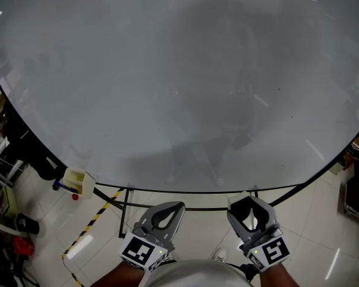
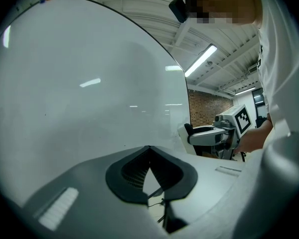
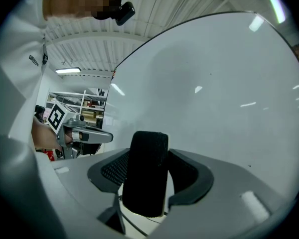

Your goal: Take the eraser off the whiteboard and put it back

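Observation:
A large whiteboard (image 1: 167,82) fills the head view, its surface bare grey-white. Both grippers are held low, below its bottom edge. My right gripper (image 1: 251,203) is shut on a black felt eraser (image 1: 249,218). In the right gripper view the eraser (image 3: 144,183) stands upright between the jaws of the right gripper (image 3: 148,148), off the whiteboard (image 3: 214,93). My left gripper (image 1: 167,209) is shut with nothing in it; in its own view the left gripper (image 2: 149,148) has its jaws meeting at the tip, facing the whiteboard (image 2: 79,98).
A small yellow tray (image 1: 79,181) with markers hangs at the board's lower left corner. The black stand legs (image 1: 127,205) and a yellow-black striped tape (image 1: 93,220) are on the tiled floor below. Shelves (image 3: 89,103) stand to the left, a brick wall (image 2: 209,108) to the right.

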Action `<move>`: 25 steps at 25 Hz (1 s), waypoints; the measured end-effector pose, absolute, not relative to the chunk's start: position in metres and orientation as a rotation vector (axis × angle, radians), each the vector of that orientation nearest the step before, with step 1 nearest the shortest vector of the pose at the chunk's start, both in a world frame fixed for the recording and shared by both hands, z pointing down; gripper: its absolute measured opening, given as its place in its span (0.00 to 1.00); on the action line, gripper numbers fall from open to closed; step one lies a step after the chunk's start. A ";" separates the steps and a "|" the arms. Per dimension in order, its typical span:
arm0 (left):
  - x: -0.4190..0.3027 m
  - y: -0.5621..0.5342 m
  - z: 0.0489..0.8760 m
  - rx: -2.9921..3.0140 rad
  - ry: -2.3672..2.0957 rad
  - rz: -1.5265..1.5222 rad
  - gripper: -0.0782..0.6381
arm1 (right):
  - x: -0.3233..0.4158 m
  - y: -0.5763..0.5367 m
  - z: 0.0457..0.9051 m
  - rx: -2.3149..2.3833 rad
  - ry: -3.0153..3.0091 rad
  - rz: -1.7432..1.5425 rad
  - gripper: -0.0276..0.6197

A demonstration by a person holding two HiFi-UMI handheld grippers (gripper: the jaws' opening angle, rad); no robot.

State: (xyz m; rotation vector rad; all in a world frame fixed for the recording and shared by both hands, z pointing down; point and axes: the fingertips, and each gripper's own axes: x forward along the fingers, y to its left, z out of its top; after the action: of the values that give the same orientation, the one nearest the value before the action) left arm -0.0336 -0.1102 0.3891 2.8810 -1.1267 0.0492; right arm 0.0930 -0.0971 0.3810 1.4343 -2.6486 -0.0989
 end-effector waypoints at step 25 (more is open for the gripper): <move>-0.035 -0.111 0.402 2.882 -1.135 0.059 0.13 | 0.070 -0.120 0.332 1.436 -2.574 -0.446 0.41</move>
State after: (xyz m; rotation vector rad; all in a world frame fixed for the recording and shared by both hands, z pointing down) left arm -0.0348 -0.1105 0.4016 2.8817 -1.1348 0.0586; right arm 0.0705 -0.1195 0.3321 1.4357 -2.5742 -0.4459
